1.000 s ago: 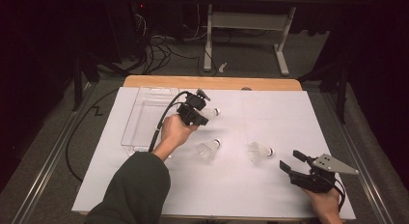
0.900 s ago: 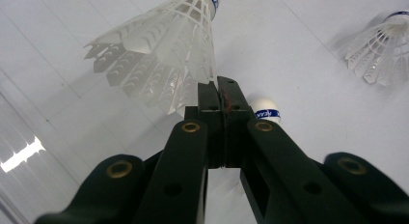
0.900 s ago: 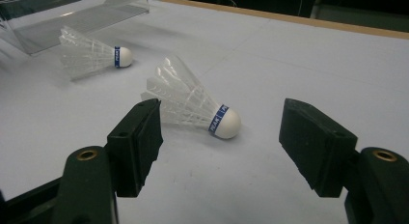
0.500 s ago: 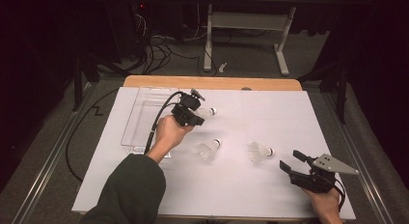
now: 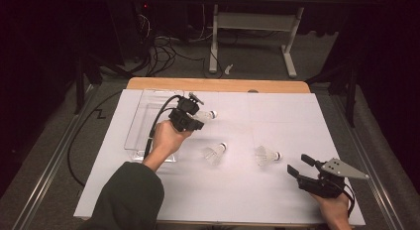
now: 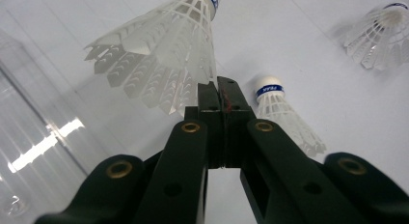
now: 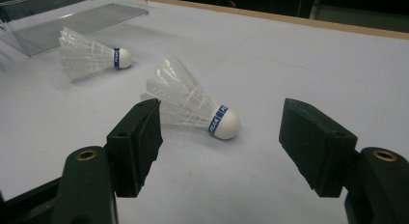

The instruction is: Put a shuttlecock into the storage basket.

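Note:
My left gripper (image 5: 199,118) is shut on the feather skirt of a white shuttlecock (image 5: 207,114), held just right of a clear plastic tray (image 5: 140,122). In the left gripper view the jaws (image 6: 222,94) pinch the feather rim of that shuttlecock (image 6: 164,50), whose cork points away. Two more shuttlecocks lie on the white table cover, one in the middle (image 5: 215,153) and one to its right (image 5: 266,155). My right gripper (image 5: 299,166) rests open at the near right. In its own view the gripper (image 7: 222,137) faces the nearer shuttlecock (image 7: 193,101) without touching it.
The white cover (image 5: 277,116) spans the table, with a wooden edge (image 5: 218,85) at the far side. A black cable (image 5: 156,126) trails from the left gripper over the tray. Beyond the table stand a desk frame (image 5: 250,22) and loose floor cables.
The left hand has carried its shuttlecock a little to the left, toward the tray. The right hand and both loose shuttlecocks have stayed put.

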Demonstrator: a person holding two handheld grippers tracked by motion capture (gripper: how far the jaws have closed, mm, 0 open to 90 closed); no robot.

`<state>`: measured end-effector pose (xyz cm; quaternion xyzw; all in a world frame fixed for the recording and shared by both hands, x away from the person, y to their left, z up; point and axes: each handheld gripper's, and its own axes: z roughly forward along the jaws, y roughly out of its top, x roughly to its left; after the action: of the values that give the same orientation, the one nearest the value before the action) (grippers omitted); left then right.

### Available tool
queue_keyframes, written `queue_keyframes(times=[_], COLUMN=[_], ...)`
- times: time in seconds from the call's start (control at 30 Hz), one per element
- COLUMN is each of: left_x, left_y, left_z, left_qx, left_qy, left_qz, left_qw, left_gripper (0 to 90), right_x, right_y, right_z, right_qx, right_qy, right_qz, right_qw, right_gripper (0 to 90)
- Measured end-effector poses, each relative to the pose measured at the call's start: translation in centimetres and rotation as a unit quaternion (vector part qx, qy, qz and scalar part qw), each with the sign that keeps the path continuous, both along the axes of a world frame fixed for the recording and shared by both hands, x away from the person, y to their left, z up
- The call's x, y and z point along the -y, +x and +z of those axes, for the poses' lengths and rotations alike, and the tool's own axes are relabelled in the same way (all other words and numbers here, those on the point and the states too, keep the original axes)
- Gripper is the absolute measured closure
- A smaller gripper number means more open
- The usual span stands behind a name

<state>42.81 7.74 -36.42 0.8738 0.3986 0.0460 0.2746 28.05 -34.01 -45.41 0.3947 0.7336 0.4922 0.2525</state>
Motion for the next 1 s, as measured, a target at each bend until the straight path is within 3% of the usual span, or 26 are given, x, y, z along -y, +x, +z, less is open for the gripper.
queue_keyframes(times=[0.5,1.0], left_x=[-0.8,-3.3], left_y=[-0.5,-0.6], left_z=[0.4,1.3], left_qx=[0.015,0.025], left_qy=[0.003,-0.008], left_qz=[0.005,0.029], left_qw=[0.9999,0.9992], left_gripper=[90.0,89.9], right_x=[0.0,0.0], right_y=[0.0,0.0], right_z=[0.0,0.0], right_qx=[-0.001,-0.001], right_qy=[-0.001,0.0], right_qz=[0.001,0.001], right_qw=[1.0,1.0], right_gripper=[32.1,31.9])
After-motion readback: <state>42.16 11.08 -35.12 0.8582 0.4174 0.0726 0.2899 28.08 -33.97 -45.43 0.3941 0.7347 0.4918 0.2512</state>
